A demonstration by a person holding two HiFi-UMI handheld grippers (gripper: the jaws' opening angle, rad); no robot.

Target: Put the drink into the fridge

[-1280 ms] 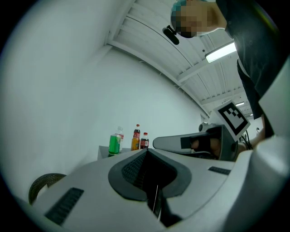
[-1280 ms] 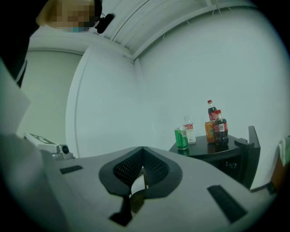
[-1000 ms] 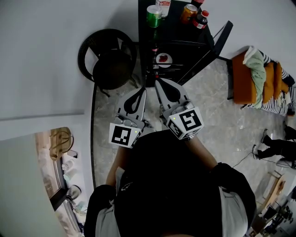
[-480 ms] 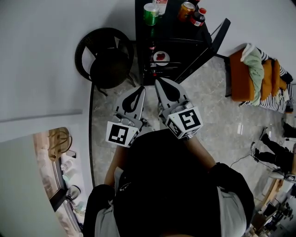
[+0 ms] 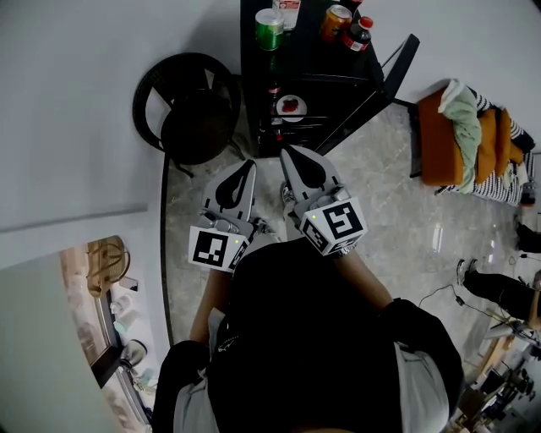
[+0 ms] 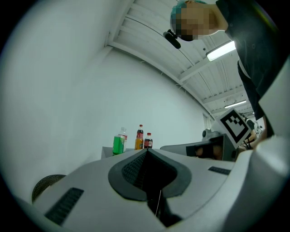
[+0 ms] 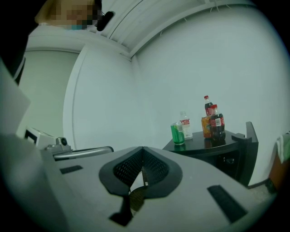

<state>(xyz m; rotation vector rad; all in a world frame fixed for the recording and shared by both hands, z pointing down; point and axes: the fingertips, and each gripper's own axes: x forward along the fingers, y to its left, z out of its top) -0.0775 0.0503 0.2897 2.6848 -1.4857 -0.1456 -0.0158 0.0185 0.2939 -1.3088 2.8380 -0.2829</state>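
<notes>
Several drinks stand on top of the black fridge (image 5: 317, 76): a green can (image 5: 270, 28), an orange can (image 5: 335, 21) and a dark cola bottle (image 5: 357, 35). The fridge door (image 5: 376, 89) hangs open to the right. My left gripper (image 5: 248, 164) and right gripper (image 5: 290, 153) are side by side in front of the fridge, both shut and empty, well short of the drinks. In the right gripper view the green can (image 7: 177, 133), a clear bottle (image 7: 185, 126) and the cola bottle (image 7: 217, 123) show beyond the closed tips (image 7: 142, 148). The left gripper view shows the green can (image 6: 118, 145) past its tips (image 6: 146, 150).
A black round chair (image 5: 190, 106) stands left of the fridge against the wall. An orange seat with clothes on it (image 5: 461, 144) is at the right. A plate with something red (image 5: 290, 106) sits on a fridge shelf. A person's legs (image 5: 499, 283) show at far right.
Both grippers have stayed shut and empty. The left gripper has shifted slightly to the left, and the fridge sits a little higher in the head view.
</notes>
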